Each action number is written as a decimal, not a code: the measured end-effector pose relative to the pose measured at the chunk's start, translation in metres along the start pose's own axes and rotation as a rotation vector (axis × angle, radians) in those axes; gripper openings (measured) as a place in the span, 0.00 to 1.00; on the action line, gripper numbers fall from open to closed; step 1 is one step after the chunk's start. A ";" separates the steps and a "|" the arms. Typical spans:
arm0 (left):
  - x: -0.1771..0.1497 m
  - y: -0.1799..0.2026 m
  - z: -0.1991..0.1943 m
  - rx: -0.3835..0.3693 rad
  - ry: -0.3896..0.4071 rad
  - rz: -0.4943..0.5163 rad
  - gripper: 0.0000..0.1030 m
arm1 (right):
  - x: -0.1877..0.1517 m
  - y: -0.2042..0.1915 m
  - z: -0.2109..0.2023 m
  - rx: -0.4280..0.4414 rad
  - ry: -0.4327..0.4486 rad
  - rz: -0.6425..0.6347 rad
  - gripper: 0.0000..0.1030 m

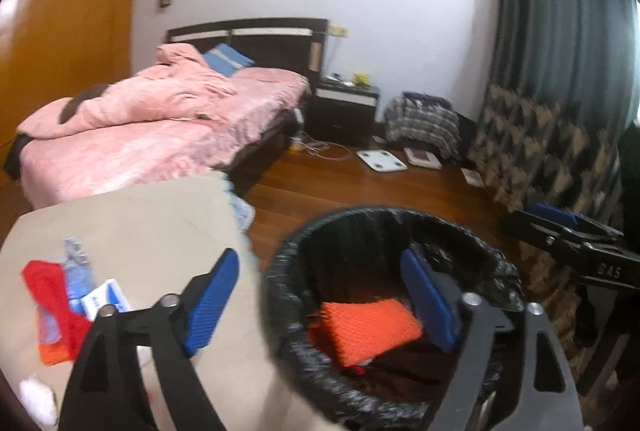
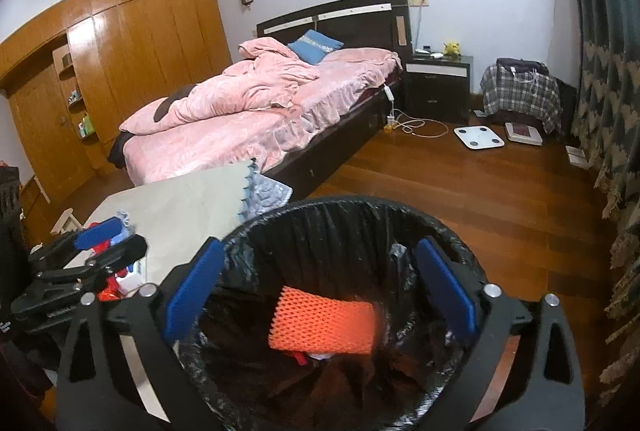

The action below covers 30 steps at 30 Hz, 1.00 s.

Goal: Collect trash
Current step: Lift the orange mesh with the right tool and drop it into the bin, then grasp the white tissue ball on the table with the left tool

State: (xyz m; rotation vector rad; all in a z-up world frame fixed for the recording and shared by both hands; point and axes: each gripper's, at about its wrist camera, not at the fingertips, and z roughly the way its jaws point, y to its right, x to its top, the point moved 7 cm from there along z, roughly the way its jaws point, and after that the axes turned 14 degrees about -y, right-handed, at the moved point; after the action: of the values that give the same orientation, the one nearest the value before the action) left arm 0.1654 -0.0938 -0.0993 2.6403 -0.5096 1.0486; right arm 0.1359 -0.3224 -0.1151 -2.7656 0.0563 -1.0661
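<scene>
Gaping wide and empty, two claws point(image 1: 320, 295) point(image 2: 320, 291) flank one bin point(image 2: 348, 207) holding one orange net point(image 2: 324, 323).

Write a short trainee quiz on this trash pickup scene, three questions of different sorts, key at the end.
1. True or false: the orange foam net lies inside the black-lined trash bin.
2. Multiple choice: the right gripper is A) shut on the net, B) open over the bin, C) shut on the bin's rim.
3. Fill in: the remaining red and blue trash lies on the beige-covered ____, beside the bin.

Key: 1 true. 2 B. 3 table; the left gripper is open too, one finger over the bin, the other over that table.
</scene>
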 end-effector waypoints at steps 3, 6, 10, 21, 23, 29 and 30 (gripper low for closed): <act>-0.004 -0.026 -0.017 0.057 0.027 -0.049 0.88 | 0.004 -0.014 0.001 0.016 0.005 -0.014 0.94; -0.009 -0.051 -0.030 0.113 0.043 -0.083 0.90 | 0.008 -0.031 0.005 0.033 0.008 -0.034 0.94; -0.020 -0.083 -0.046 0.191 0.055 -0.122 0.91 | 0.010 -0.065 0.017 0.076 0.004 -0.068 0.94; -0.073 -0.174 -0.075 0.389 0.037 -0.237 0.91 | 0.002 -0.163 0.053 0.166 0.007 -0.181 0.94; -0.082 -0.190 -0.077 0.413 0.028 -0.263 0.91 | -0.002 -0.180 0.060 0.179 0.009 -0.201 0.94; -0.118 -0.233 -0.084 0.486 -0.005 -0.314 0.91 | -0.013 -0.221 0.077 0.211 -0.006 -0.253 0.94; -0.125 -0.238 -0.085 0.494 -0.012 -0.324 0.91 | -0.015 -0.228 0.080 0.215 -0.007 -0.264 0.94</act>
State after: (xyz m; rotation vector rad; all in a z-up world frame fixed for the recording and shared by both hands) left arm 0.1265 0.1807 -0.1514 3.0015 0.2074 1.1678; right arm 0.1717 -0.0846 -0.1426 -2.6305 -0.4100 -1.0497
